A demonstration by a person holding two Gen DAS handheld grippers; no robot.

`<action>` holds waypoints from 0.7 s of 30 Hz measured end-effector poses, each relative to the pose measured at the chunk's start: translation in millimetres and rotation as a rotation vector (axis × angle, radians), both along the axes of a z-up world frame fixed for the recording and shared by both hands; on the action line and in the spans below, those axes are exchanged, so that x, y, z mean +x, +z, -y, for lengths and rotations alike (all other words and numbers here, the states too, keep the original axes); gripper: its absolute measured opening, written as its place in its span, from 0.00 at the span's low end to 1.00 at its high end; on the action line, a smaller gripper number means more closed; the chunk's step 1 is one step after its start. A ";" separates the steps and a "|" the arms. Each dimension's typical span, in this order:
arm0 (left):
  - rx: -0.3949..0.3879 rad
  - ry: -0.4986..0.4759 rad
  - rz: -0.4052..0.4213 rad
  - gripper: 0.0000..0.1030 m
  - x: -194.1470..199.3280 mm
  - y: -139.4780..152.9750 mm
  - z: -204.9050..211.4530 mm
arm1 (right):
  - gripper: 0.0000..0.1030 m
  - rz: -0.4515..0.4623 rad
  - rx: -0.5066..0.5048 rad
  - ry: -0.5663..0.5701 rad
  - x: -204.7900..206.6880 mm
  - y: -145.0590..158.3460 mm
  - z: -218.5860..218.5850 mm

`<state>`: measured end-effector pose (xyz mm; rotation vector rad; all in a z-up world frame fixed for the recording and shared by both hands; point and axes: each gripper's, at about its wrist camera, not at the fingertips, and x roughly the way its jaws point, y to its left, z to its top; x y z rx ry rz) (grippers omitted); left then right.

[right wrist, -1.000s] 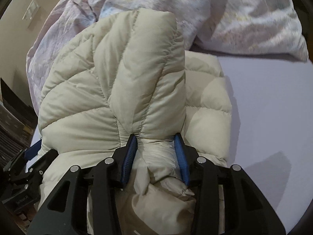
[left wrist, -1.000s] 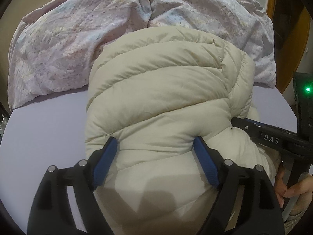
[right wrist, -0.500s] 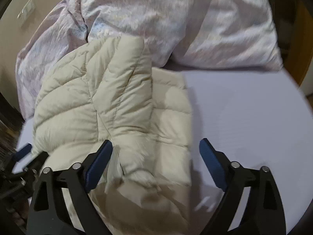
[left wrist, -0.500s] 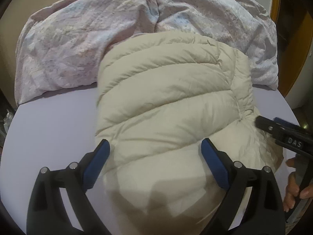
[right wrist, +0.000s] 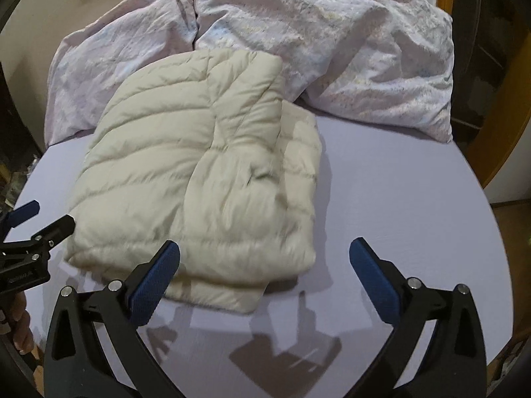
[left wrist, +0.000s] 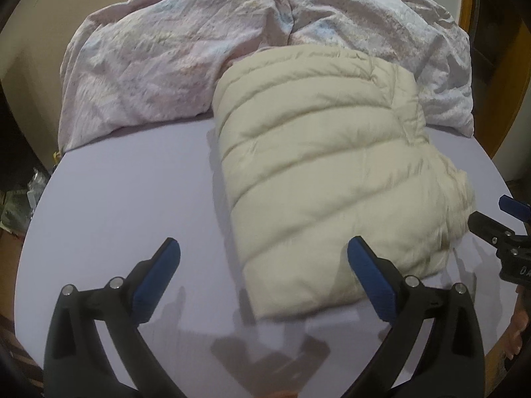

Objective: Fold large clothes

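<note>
Lavender bed sheet (left wrist: 116,199): folded cream puffer jacket (left wrist: 325,179) lying on it, far edge against crumpled floral duvet (left wrist: 159,59). Left claw (left wrist: 264,277) and right claw (right wrist: 264,277): jaws opening wide, nothing between them.

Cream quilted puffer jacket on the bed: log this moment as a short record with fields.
garment: cream quilted puffer jacket, folded into a compact bundle, lying flat
surface: lavender bed sheet
behind it: crumpled pale floral duvet, touching the jacket's far edge
left hand-held gripper: jaws opening, gripping nothing, near the jacket's near edge
right hand-held gripper: jaws opening, gripping nothing
fold: appears complete
</note>
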<state>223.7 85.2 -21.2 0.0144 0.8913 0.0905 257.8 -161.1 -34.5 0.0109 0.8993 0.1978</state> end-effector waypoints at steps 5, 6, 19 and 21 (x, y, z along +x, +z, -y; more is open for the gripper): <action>-0.017 0.016 -0.037 0.97 -20.9 -9.6 -3.5 | 0.99 -0.036 -0.003 0.022 -17.4 -8.5 -2.2; -0.015 0.016 -0.046 0.97 -24.0 -11.7 -2.9 | 0.99 -0.049 -0.007 0.028 -19.6 -11.0 -2.7; -0.029 -0.019 -0.097 0.97 -47.0 -20.4 11.3 | 0.99 -0.102 -0.017 0.023 -44.0 -18.7 1.1; -0.035 -0.022 -0.096 0.97 -48.8 -18.2 12.0 | 0.99 -0.102 -0.013 0.023 -48.2 -16.6 2.3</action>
